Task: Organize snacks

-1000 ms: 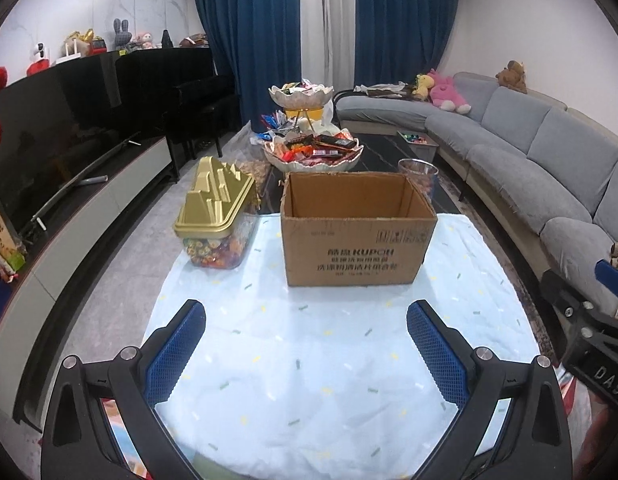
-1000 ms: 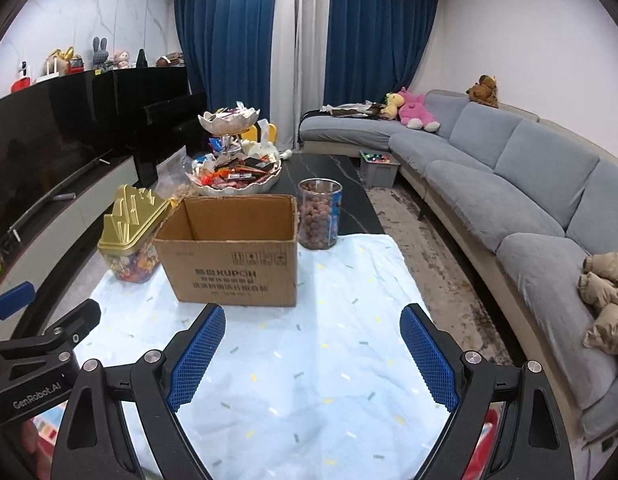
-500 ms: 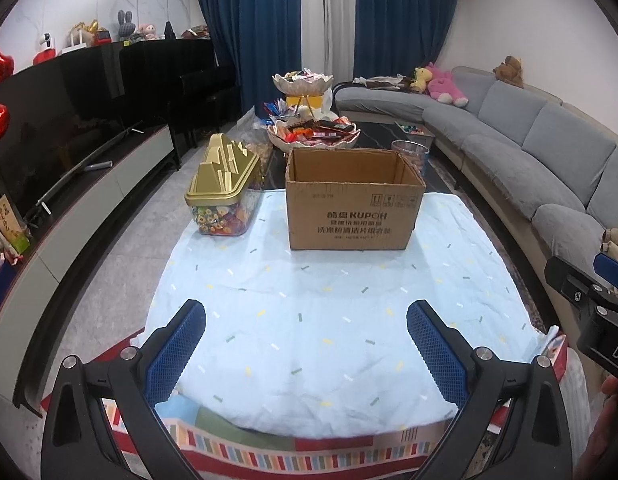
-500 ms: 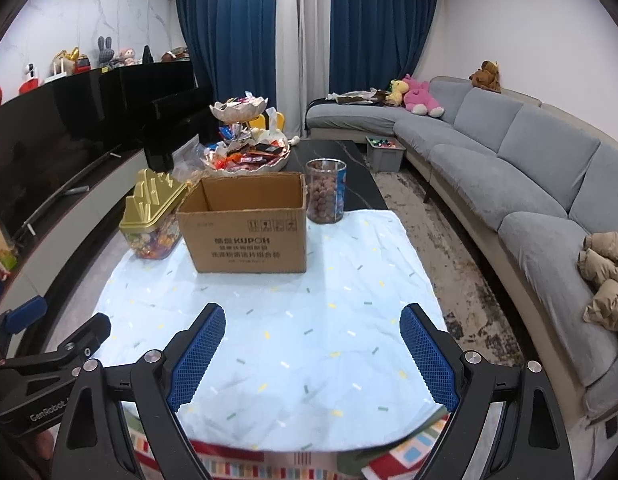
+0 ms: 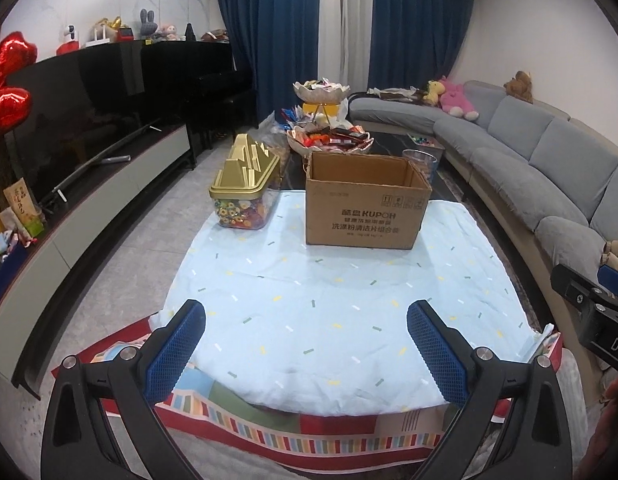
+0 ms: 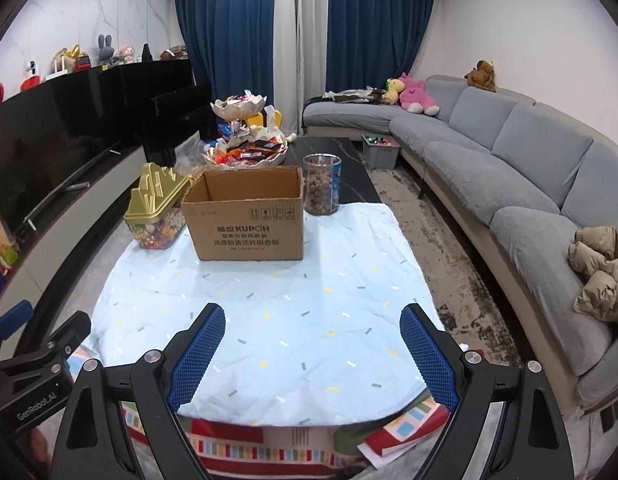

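An open brown cardboard box (image 5: 365, 204) (image 6: 247, 214) stands at the far end of the table's light blue cloth (image 5: 341, 300) (image 6: 269, 304). A clear candy container with a gold lid (image 5: 245, 188) (image 6: 157, 212) stands left of it. A clear jar of brown round snacks (image 6: 321, 190) (image 5: 421, 162) stands behind the box's right corner. A two-tier snack dish (image 5: 325, 136) (image 6: 245, 148) is further back. My left gripper (image 5: 307, 348) and right gripper (image 6: 313, 352) are open and empty, held back over the near edge of the table.
A grey sofa (image 6: 521, 184) runs along the right. A black TV and low cabinet (image 5: 81, 152) run along the left. A striped red cloth (image 5: 309, 436) hangs under the blue cloth at the near edge. A small grey bin (image 6: 379, 150) sits on the floor near the sofa.
Both grippers have pulled back and risen away from the box, so the table's whole near edge now shows. Both stay open.
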`<action>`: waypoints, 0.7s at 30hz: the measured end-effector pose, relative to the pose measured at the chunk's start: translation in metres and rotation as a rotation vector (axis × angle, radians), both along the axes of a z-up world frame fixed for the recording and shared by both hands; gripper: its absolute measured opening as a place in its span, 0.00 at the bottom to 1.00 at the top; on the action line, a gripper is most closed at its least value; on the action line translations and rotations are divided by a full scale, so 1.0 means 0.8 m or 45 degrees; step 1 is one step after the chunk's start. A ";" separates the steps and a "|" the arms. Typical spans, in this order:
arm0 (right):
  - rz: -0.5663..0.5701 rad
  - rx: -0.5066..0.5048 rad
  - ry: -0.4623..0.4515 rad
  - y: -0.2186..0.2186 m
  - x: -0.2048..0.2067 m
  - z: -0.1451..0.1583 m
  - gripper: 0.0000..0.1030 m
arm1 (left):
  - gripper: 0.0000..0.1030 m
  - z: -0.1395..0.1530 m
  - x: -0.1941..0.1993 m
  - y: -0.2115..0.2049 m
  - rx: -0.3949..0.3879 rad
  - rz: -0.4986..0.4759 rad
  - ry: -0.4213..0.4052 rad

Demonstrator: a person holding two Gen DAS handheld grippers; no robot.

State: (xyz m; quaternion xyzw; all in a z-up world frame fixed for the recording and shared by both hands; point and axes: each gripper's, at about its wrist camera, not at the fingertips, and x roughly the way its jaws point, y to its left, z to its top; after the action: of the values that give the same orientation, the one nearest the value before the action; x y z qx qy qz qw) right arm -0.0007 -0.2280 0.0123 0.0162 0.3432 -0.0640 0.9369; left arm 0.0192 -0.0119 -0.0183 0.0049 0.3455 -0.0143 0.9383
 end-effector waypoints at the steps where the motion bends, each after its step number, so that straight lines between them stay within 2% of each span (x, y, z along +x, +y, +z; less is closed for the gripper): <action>1: 0.001 -0.003 -0.007 0.000 -0.002 0.002 0.87 | 1.00 0.000 0.000 0.000 -0.001 0.001 -0.005; 21: -0.015 -0.037 -0.059 0.002 -0.015 0.012 0.87 | 1.00 0.009 -0.017 0.003 0.006 0.007 -0.048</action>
State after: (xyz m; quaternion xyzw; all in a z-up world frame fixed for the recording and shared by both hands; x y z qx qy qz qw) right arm -0.0127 -0.2261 0.0220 0.0059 0.3204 -0.0741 0.9444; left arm 0.0056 -0.0095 -0.0111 0.0063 0.3277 -0.0108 0.9447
